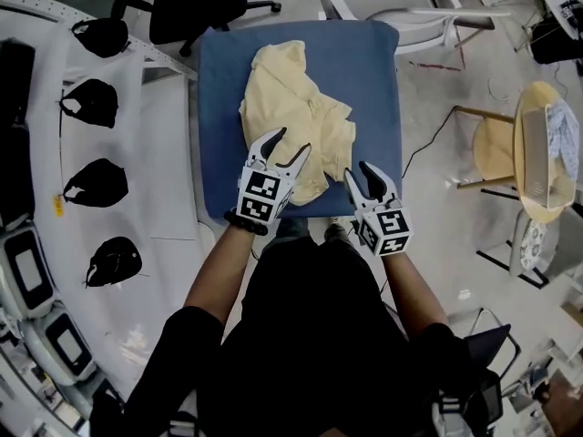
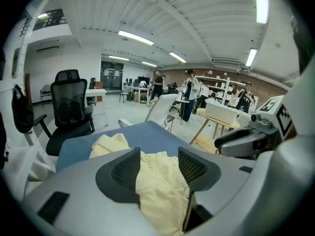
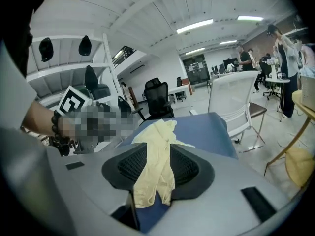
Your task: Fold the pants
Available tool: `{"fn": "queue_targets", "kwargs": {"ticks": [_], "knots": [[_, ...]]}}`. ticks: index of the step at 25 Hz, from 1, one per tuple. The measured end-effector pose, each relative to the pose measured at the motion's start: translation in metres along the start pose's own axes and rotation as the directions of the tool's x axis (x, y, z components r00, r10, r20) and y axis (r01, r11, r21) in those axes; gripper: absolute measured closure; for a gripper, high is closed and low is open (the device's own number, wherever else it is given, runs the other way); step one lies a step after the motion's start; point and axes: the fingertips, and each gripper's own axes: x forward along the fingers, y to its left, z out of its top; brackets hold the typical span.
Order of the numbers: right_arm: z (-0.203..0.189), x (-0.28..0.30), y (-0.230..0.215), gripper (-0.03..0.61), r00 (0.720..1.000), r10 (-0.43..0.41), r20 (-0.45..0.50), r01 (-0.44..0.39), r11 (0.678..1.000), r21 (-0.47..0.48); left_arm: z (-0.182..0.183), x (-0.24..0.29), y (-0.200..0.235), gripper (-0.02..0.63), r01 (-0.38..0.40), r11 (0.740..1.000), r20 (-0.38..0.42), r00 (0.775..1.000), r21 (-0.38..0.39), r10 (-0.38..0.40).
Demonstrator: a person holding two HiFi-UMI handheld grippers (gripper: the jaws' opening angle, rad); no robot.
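Pale yellow pants (image 1: 291, 116) lie crumpled on a blue padded table (image 1: 364, 62). My left gripper (image 1: 291, 142) hovers over their near edge, jaws spread wide and open. In the left gripper view the yellow cloth (image 2: 115, 144) shows between the dark pads (image 2: 123, 168), not pinched. My right gripper (image 1: 357, 171) is at the pants' near right corner, jaws about half apart. In the right gripper view a strip of the pants (image 3: 157, 132) runs through the gap between the pads (image 3: 184, 168), with blue table under its near end and no squeeze on it.
A white shelf (image 1: 155, 116) with several black caps (image 1: 91, 103) runs along the table's left. A black office chair (image 1: 196, 7) and a white chair (image 1: 428, 16) stand at the far side. A round yellow table (image 1: 547, 153) is at the right. People (image 2: 189, 90) stand far off.
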Motion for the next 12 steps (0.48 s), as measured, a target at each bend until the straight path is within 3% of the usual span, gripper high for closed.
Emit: {"fn": "queue_targets", "kwargs": {"ticks": [5, 12], "knots": [[-0.039, 0.024, -0.002, 0.431, 0.996, -0.033, -0.079, 0.038, 0.997, 0.068, -0.031, 0.040, 0.001, 0.360, 0.081, 0.996, -0.145, 0.987, 0.033, -0.075], [-0.099, 0.051, 0.004, 0.439, 0.977, -0.034, -0.211, 0.062, 0.990, 0.128, -0.050, 0.087, -0.007, 0.376, 0.140, 0.986, -0.276, 0.955, 0.086, -0.111]]}}
